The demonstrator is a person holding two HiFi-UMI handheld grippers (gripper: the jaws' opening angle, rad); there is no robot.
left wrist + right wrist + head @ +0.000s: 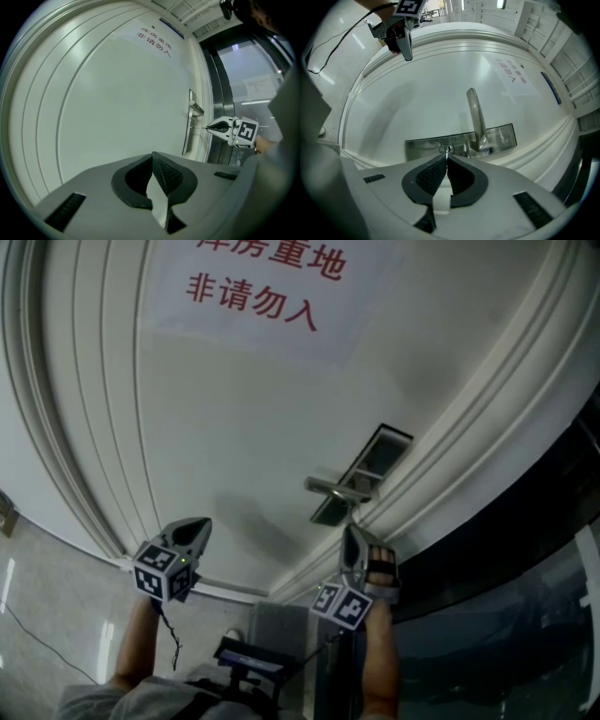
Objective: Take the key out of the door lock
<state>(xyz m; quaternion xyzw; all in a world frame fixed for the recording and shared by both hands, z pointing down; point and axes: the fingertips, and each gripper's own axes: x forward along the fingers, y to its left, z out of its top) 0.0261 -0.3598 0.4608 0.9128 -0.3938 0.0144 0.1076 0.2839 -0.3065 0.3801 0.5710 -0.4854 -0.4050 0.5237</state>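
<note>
Pinching the key (pixel 447 151) is the right hand-held gripper (pixel 351 532). Its two jaws are pressed almost all the way together, with only the thin key between their tips. The key is at the keyhole in the shiny metal lock plate (pixel 426 147) on the white door (pixel 234 427). The left gripper view shows it as a thin line from the plate to the gripper tip. I cannot tell how deep in the hole it is.

The right arm (pixel 380 662) is stretched up from the bottom of the head view. It holds the gripper so its nose points straight at the plate. The gripper's marker cube (pixel 342 604) is at the back, near the wrist. The door handle (pixel 476 115) sticks out of the same plate, just beside the keyhole.

The left hand-held gripper (pixel 199 526) is held up too, well apart from the lock, out in front of the plain part of the door. Its jaws are closed tip to tip and have nothing in them. The left arm (pixel 141 643) is raised under it, and its marker cube (pixel 161 570) faces the head camera. This gripper's nose points across the door toward the lock side.

A sign with red writing (pixel 262 287) is stuck higher up on the door.
</note>
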